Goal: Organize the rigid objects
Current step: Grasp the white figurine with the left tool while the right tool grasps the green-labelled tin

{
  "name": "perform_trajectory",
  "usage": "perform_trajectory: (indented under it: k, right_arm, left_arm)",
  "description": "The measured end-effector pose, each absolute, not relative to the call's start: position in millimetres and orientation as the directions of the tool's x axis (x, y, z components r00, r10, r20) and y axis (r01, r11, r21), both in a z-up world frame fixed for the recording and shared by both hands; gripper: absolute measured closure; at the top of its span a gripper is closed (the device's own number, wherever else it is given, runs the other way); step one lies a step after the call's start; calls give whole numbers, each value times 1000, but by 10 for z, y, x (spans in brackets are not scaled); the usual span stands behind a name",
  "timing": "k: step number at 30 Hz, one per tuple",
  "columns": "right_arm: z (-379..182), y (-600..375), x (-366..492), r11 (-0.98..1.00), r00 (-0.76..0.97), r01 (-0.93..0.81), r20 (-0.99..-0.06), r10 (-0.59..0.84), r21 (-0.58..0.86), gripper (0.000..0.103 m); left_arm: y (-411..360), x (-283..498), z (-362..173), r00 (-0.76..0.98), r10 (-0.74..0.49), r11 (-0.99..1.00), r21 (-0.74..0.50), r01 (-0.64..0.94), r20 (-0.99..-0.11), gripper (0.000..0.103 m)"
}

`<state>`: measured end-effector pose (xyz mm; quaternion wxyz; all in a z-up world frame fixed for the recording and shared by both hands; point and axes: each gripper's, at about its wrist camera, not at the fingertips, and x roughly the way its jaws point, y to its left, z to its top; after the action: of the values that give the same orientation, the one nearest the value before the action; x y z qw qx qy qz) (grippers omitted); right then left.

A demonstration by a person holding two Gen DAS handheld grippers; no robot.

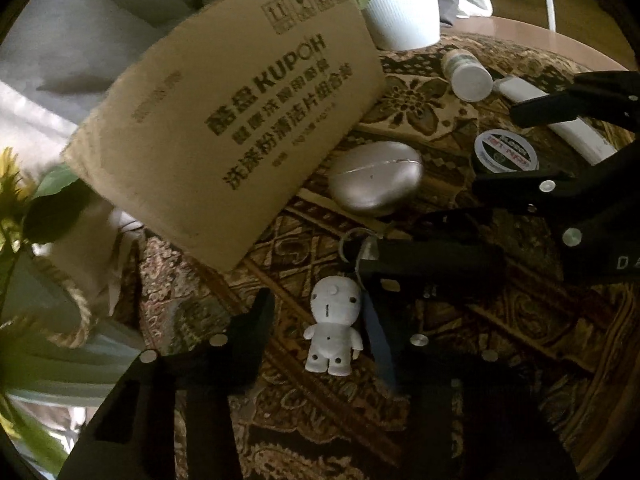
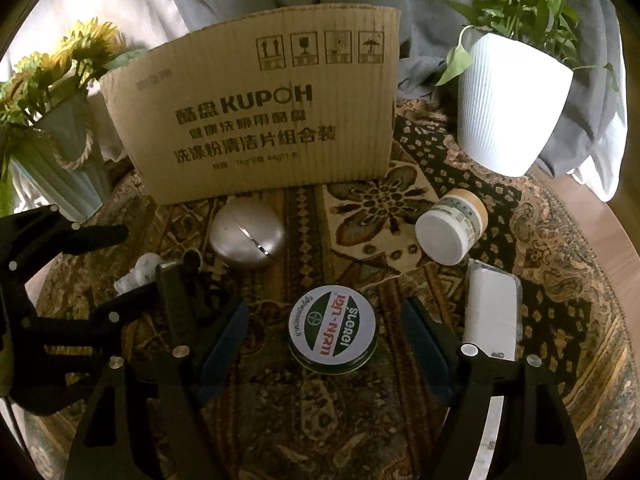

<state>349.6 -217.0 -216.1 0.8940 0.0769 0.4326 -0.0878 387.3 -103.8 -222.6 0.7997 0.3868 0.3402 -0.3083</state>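
The figurine [image 1: 333,326] is lying between the spread left claw [image 1: 332,320]; the tin [image 2: 332,328] is sitting inside the spread right claw [image 2: 324,332]. Nothing is yet lying boxed; the box [image 2: 256,120] is standing at twelve o'clock.

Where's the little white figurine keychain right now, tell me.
The white figurine keychain lies on the patterned cloth between the open left gripper fingers in the left wrist view, nearer than the silver oval case, below the cardboard box.

Small white toy figure [image 1: 333,330] lying between wide-apart jaws of left gripper [image 1: 320,320], near cardboard box [image 1: 236,128].
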Motion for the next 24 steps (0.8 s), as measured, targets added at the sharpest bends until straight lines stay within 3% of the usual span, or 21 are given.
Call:
perform_trajectory:
  k: [7, 11, 24]
  right_arm:
    - [-2218, -2172, 3551, 975, 604, 209, -794, -71, 71, 40]
    - [-2239, -2197, 3552, 976, 592, 213, -801, -84, 55, 51]
    - [-2171, -2225, 3480, 986, 603, 161, -795, -65, 42, 51]
  left_arm:
    - [-1055, 3907, -2260, 537, -254, 517, 356, 779, -805, 76]
    - [-1033, 3898, -2260, 541, -257, 571, 325, 754, -801, 77]
    - [-820, 3871, -2026, 581, -248, 828, 142, 543, -775, 77]
